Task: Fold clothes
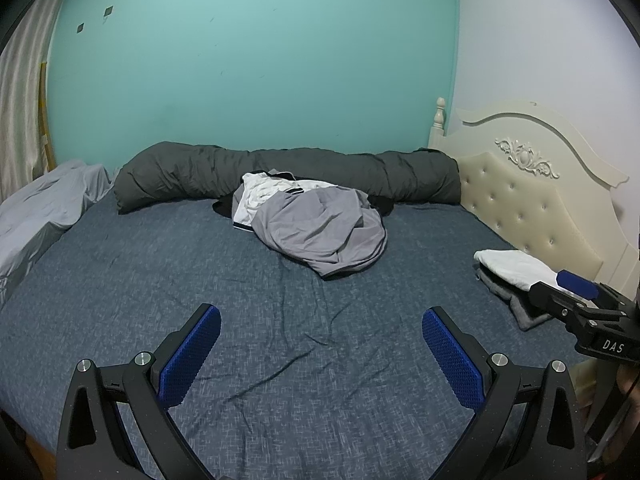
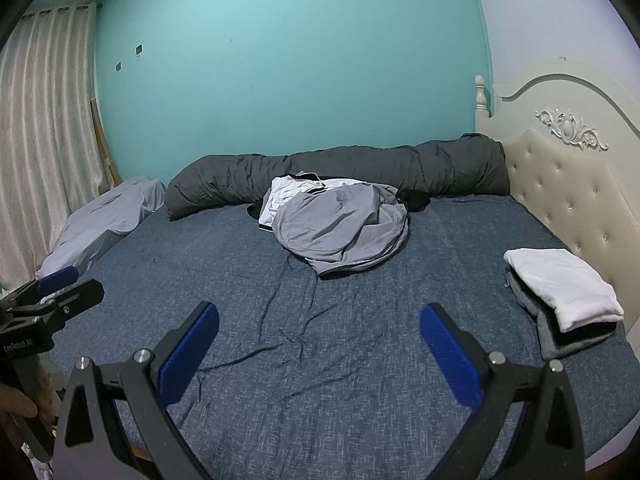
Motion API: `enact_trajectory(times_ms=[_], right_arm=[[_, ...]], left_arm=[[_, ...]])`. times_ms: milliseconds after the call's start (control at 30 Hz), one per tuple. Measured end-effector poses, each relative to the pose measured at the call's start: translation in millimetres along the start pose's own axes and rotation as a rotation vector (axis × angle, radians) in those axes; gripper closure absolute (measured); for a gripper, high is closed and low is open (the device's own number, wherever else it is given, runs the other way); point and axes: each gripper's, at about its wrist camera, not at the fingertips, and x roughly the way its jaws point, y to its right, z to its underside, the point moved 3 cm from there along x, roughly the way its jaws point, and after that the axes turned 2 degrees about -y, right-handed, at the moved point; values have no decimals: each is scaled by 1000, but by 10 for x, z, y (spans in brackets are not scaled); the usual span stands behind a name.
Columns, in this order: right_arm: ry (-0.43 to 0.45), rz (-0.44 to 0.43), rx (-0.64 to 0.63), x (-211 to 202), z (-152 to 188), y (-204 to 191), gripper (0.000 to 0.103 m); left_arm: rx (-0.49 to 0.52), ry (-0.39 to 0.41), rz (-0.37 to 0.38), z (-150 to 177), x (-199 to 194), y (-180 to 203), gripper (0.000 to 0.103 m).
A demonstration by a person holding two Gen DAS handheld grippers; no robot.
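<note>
Left claw (image 1: 321, 334) gapes empty above the bed (image 1: 160, 280); crumpled clothes (image 1: 320, 224) lie beyond, perhaps three garments.

We are in a home bedroom: a bed (image 2: 360, 360) with a blue sheet, a cream tufted headboard (image 2: 568, 184), a rolled dark duvet (image 2: 360, 168) against the teal wall (image 2: 280, 60), and a pale curtain (image 2: 44, 120).

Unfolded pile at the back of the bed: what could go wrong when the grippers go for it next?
The grey garment lies tangled over a white one, so one pinch may lift both. The pile touches the dark rolled duvet, which a far reach could snag. The folded stack sits near the right gripper, and a sweep might topple it. The left gripper is open too.
</note>
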Motion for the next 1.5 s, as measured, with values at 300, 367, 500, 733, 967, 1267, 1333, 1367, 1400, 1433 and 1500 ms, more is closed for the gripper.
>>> enact_trajectory(times_ms=[300,367,500,733,967,1267,1333,1367,1400,1433,1500], right_arm=[[-2,4,2,29,-16,38,2],[-5,4,3,48,-11,51,2],[-9,5,2,91,1,64,2],[-38,11,11,294,56,140,2],[-91,3,35,705,165,253,2],[-148,-35,58,1445,246,363,2],[-161,-35,59,1639,259,382,2],[-170,-38,60,1733,260,388,2],[-181,-39,59,1843,263,398,2],[-189,-40,59,1962,265,405,2],[-204,-41,58,2194,269,421,2]], left_arm=[[4,0,0,-5,26,1,0],[3,-1,3,-13,34,-1,0],[2,1,1,-21,53,-13,0],[-21,-12,-1,-11,235,-91,0],[-37,-42,-9,59,557,-206,0],[-78,-75,-15,136,1268,-451,0],[-90,-80,-19,159,1450,-509,0],[-98,-85,-23,179,1556,-544,0],[-105,-90,-26,198,1662,-580,0],[-113,-96,-26,218,1762,-614,0],[-132,-109,-15,269,1976,-685,0]])
